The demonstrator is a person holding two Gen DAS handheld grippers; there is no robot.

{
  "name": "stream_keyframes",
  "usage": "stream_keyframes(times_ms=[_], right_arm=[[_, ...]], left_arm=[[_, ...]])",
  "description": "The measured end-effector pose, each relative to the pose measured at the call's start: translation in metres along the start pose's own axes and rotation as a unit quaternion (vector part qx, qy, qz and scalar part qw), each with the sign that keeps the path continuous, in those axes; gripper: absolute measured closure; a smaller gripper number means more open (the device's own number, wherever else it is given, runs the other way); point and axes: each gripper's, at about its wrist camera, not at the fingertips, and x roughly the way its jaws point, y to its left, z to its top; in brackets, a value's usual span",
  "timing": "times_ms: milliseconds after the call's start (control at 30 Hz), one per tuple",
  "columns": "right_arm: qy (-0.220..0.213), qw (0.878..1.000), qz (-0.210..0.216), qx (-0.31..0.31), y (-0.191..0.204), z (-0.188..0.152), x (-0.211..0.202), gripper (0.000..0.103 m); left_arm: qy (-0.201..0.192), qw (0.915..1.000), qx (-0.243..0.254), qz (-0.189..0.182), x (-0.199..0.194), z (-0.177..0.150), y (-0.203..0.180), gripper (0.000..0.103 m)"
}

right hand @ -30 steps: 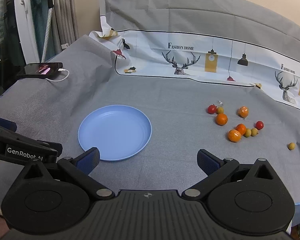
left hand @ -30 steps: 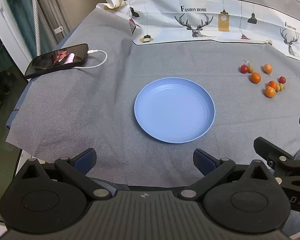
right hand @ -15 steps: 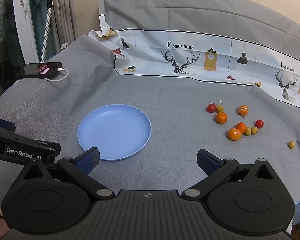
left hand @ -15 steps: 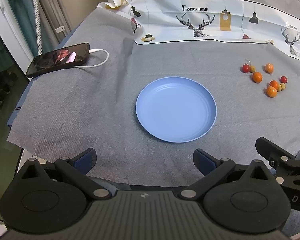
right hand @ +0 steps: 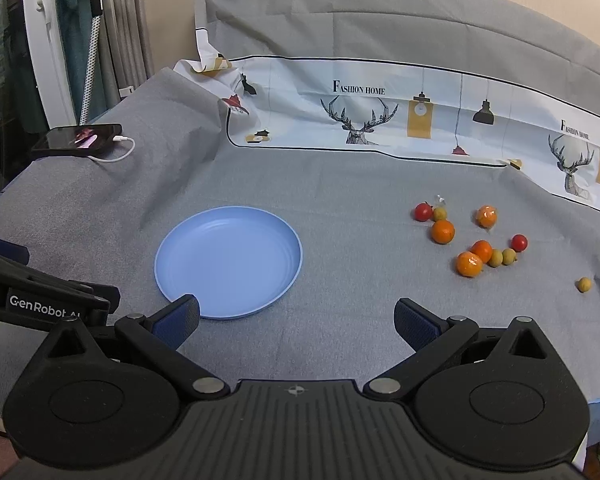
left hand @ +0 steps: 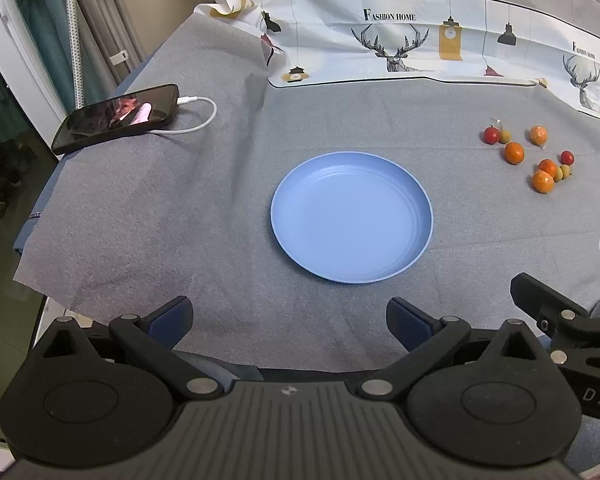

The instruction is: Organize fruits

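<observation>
Two gaping hand-held grippers, left hand-held gripper (left hand: 288,322), right hand-held gripper (right hand: 296,320), level above cloth (right hand: 340,320)

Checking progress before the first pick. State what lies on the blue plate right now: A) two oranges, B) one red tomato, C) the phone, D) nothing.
D: the blue plate is bare, with all the fruits off to its right on the grey cloth.

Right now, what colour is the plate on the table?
Light blue, plain, no pattern. The plate shows best in the left wrist view.
</observation>
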Motion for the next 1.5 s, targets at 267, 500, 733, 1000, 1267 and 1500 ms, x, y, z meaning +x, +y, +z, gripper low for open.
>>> stream_keyframes(times_ms=[267, 500, 733, 1000, 1267, 1500], right_arm=[[-0.017, 0.999, 0.022, 0.026, -0.002, -0.001, -0.001, 0.0], [-0.013, 1.0, 0.014, 0.023, -0.006, -0.001, -0.002, 0.0], [-0.015, 0.999, 0.01, 0.038, -0.013, -0.003, -0.004, 0.0], [-0.053, 0.995, -0.031, 0.076, -0.032, -0.008, -0.01, 0.0], [-0.045, 0.987, -0.076, 0.136, -0.068, -0.016, -0.005, 0.0], [-0.052, 0.975, -0.134, 0.168, -0.113, -0.02, 0.001, 0.0]], left_arm=[[0.001, 1.0, 0.0, 0.004, -0.001, 0.0, -0.001, 0.0], [0.004, 1.0, -0.004, 0.006, -0.002, 0.0, -0.001, 0.0], [0.005, 1.0, -0.004, 0.004, -0.004, 0.001, -0.004, 0.0], [0.005, 1.0, 0.006, 0.002, -0.003, 0.005, -0.015, 0.0], [0.006, 0.9994, 0.03, -0.018, 0.004, 0.018, -0.044, 0.0], [0.019, 0.9973, 0.034, -0.063, 0.02, 0.038, -0.078, 0.0]])
